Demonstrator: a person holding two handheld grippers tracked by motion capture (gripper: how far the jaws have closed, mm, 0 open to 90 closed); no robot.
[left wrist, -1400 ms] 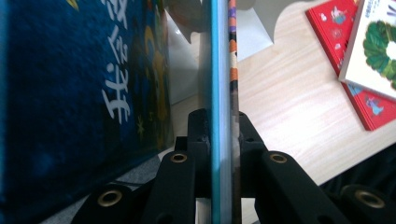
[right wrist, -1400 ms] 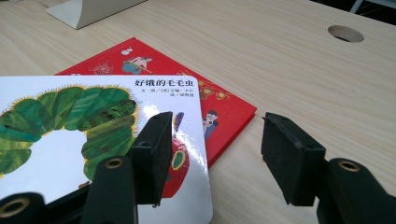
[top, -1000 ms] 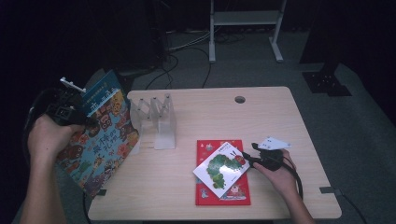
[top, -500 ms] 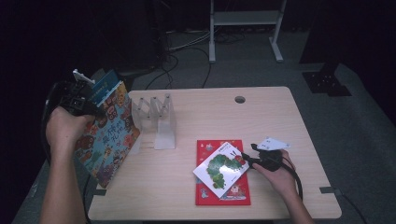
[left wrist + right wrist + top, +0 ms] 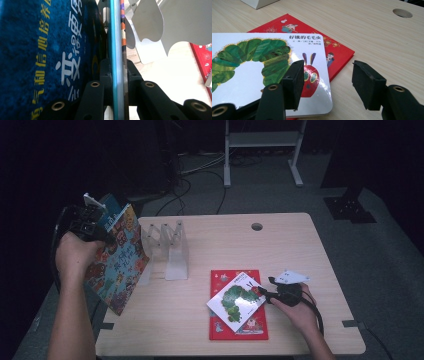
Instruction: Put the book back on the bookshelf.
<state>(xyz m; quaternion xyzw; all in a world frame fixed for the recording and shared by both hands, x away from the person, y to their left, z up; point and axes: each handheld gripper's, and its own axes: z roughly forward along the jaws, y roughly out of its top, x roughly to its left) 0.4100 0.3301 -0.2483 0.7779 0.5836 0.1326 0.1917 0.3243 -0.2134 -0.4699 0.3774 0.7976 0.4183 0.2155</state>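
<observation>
Two grippers are in play. Nearest, the right gripper [image 5: 264, 292] hovers at the caterpillar book [image 5: 236, 299], jaws apart and grasping nothing, one jaw over its cover. That book lies askew on a red book [image 5: 250, 327]. Farther off at the table's [image 5: 290, 250] left edge, the left gripper [image 5: 104, 236] is clamped on a blue book [image 5: 117, 265], held tilted beside the clear rack [image 5: 172, 250].
</observation>
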